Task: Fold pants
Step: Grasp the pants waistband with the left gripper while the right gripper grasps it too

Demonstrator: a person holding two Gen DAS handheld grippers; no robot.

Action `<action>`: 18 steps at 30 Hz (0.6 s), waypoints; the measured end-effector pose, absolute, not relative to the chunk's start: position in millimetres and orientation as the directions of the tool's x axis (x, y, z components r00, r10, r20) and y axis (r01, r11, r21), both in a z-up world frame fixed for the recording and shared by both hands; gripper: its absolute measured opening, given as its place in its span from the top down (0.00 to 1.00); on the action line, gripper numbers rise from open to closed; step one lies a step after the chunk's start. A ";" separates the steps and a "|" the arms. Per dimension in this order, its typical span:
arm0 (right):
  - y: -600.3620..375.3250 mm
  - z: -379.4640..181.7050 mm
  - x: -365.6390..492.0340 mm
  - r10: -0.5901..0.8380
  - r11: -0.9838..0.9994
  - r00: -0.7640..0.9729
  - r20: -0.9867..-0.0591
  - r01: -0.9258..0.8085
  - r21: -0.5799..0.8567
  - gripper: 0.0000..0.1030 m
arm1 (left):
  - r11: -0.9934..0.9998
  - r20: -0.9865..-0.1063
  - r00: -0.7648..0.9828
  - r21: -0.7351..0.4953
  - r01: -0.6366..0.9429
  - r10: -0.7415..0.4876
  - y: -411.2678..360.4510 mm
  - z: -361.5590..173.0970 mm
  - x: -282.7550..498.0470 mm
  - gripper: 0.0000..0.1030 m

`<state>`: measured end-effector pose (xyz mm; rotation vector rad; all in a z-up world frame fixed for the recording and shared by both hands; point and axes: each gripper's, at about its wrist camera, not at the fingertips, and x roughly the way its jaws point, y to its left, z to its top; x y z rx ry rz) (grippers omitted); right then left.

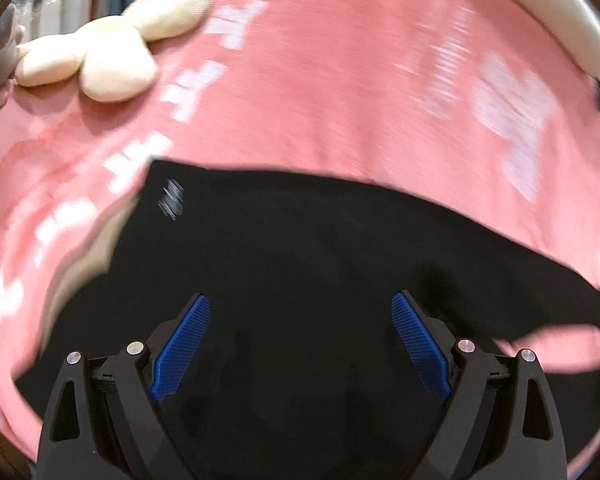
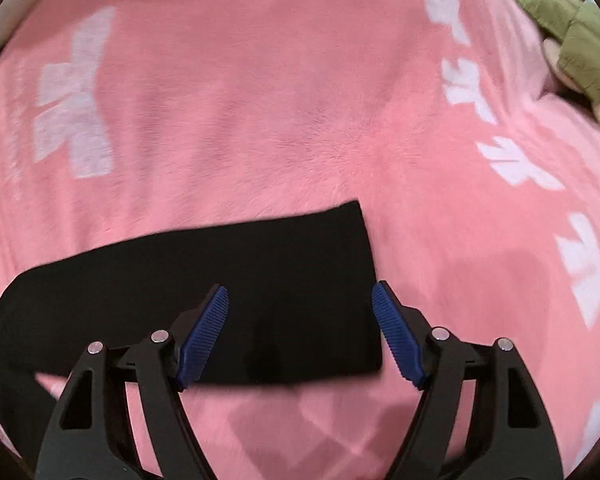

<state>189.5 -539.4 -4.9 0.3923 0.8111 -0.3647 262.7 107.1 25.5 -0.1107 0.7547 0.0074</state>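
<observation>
You see a pink blanket (image 2: 260,100) with white marks, a cream plush toy (image 1: 112,52) far left, a green plush toy (image 2: 572,28) far right.

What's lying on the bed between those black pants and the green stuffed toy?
Nothing: in the right wrist view only bare pink blanket with white marks separates the black pants from the green stuffed toy.

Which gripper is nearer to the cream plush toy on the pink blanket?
Left. The left gripper hangs open over the black pants, with the cream plush toy beyond them on the pink blanket. The right gripper view shows no cream toy.
</observation>
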 end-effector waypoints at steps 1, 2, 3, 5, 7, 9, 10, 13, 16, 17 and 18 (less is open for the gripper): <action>-547.4 -11.4 202.1 -0.163 0.858 0.620 -0.768 0.473 0.199 0.29 | 0.993 -0.692 0.722 -0.092 -0.076 -0.009 116.2 25.3 275.3 0.13; -551.8 -16.6 211.5 -0.149 0.855 0.611 -0.777 0.474 0.209 0.29 | 0.988 -0.708 0.706 -0.116 -0.106 -0.007 132.3 24.7 298.0 0.13; -554.2 -20.8 220.9 -0.163 0.853 0.602 -0.782 0.485 0.195 0.29 | 0.982 -0.714 0.700 -0.139 -0.129 -0.009 145.4 24.2 312.3 0.13; -554.5 -22.6 232.3 -0.196 0.853 0.586 -0.786 0.497 0.158 0.27 | 0.963 -0.723 0.691 -0.187 -0.195 0.000 174.9 22.3 343.2 0.13; -554.0 -23.6 240.5 -0.209 0.850 0.579 -0.788 0.506 0.146 0.25 | 0.941 -0.735 0.678 -0.222 -0.256 0.011 197.5 19.6 371.8 0.13; -551.5 -24.5 246.2 -0.219 0.851 0.571 -0.791 0.508 0.131 0.25 | 0.933 -0.727 0.687 -0.244 -0.265 0.005 208.8 19.3 388.2 0.13; -550.9 -24.6 247.2 -0.225 0.852 0.570 -0.790 0.509 0.125 0.25 | 0.930 -0.723 0.690 -0.244 -0.274 0.014 212.2 18.0 396.5 0.13; -547.2 -24.5 246.9 -0.229 0.852 0.571 -0.788 0.509 0.121 0.27 | 0.923 -0.768 0.638 -0.200 -0.329 0.060 223.7 3.1 430.7 0.13; -542.0 -23.5 249.0 -0.228 0.862 0.579 -0.782 0.494 0.114 0.44 | 0.912 -0.812 0.580 -0.190 -0.364 0.062 231.2 -15.7 451.8 0.15; -539.8 -22.6 249.9 -0.223 0.869 0.587 -0.778 0.481 0.113 0.51 | 0.917 -0.801 0.590 -0.155 -0.367 0.101 228.2 -14.8 455.0 0.16; -538.4 -21.6 250.4 -0.212 0.875 0.595 -0.775 0.469 0.121 0.71 | 0.925 -0.808 0.579 -0.135 -0.355 0.105 225.2 -15.4 459.6 0.19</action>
